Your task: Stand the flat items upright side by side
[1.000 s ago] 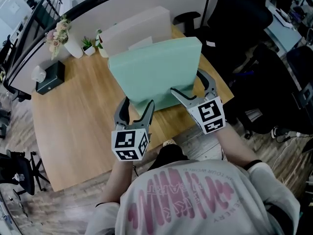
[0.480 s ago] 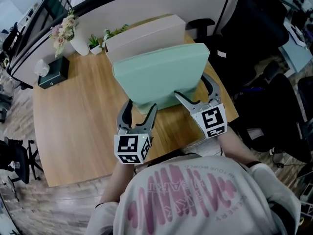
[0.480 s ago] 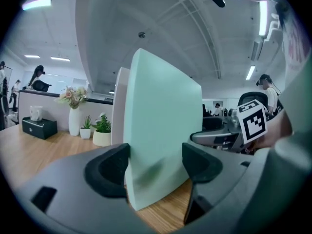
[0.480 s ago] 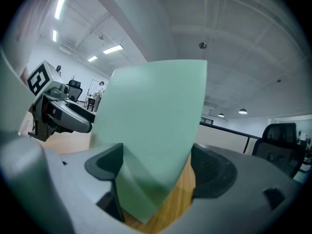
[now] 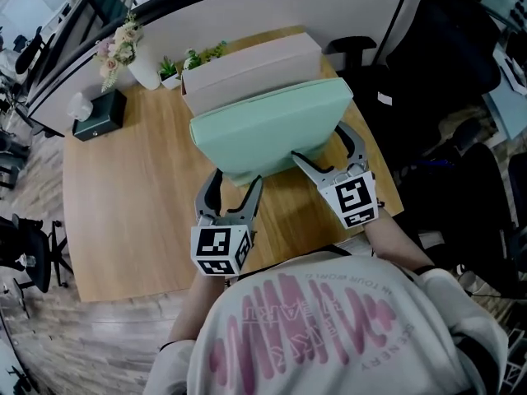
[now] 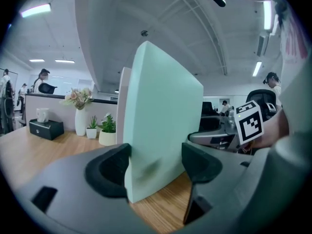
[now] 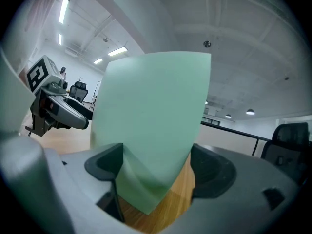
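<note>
1. Step in hand: setting the green slab [image 5: 263,130] on edge beside the beige slab [image 5: 247,66], which stands upright at the far side of the worktop [image 5: 123,204].
2. Green slab: its lower edge is on the worktop and its top leans toward the beige slab. It sits just in front of the beige slab; I can't tell if they touch.
3. Left claw [image 5: 233,183] is clamped on the slab's lower left corner, with both pads against the foam.
4. Right claw [image 5: 317,142] is clamped on the lower right corner, and the foam is creased at one pad.
5. Next, probably: tip it fully upright and bring it close against the beige slab. Check that it balances before letting go, since a soft slab could flop.
</note>
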Tool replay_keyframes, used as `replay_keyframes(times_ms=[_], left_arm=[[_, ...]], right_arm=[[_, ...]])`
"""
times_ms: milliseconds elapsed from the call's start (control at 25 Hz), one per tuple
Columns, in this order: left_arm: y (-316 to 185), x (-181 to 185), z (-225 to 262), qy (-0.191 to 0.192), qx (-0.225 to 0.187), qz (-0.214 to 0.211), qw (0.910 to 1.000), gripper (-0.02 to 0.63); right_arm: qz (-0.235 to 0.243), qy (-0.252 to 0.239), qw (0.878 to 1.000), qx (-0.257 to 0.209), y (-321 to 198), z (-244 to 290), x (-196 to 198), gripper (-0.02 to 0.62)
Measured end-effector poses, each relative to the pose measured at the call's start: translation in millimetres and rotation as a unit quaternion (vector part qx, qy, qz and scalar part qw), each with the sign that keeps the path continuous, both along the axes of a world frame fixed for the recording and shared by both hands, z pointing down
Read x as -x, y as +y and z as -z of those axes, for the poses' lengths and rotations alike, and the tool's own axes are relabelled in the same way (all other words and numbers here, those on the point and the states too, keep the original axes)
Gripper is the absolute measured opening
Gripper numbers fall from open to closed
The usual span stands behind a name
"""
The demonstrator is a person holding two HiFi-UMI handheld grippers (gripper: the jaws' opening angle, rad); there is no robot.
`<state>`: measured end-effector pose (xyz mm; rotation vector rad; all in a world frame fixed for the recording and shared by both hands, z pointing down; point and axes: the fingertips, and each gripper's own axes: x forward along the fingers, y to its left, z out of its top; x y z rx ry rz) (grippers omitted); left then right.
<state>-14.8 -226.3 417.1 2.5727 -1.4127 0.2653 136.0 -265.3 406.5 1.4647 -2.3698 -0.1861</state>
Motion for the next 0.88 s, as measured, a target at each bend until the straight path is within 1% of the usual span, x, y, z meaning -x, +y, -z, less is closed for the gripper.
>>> replay_keyframes(times_ms=[240, 360, 560, 880], left_arm=[[-9.7, 2.3, 2.0, 0.0, 0.007, 0.041, 0.9991, 0.325], [-14.5, 3.6, 0.7, -0.007, 0.014, 0.061, 0.998, 0.325], [-18.8, 0.1, -1.8, -0.025, 0.014, 0.066, 0.9974, 0.327], [-20.3, 2.5, -3.7, -0.041, 0.011, 0.07, 0.9966, 0.325]], right_arm=[[0.029, 0.0, 1.0, 0.006, -10.8, 2.9, 2.5, 0.434], [0.041, 0.0, 0.999, 0.015, -14.7, 2.1, 3.3, 0.43], [0.051, -0.003, 0.998, 0.023, -20.5, -0.8, 0.2, 0.43], [0.062, 0.006, 0.998, 0.015, -21.2, -0.5, 1.3, 0.419]])
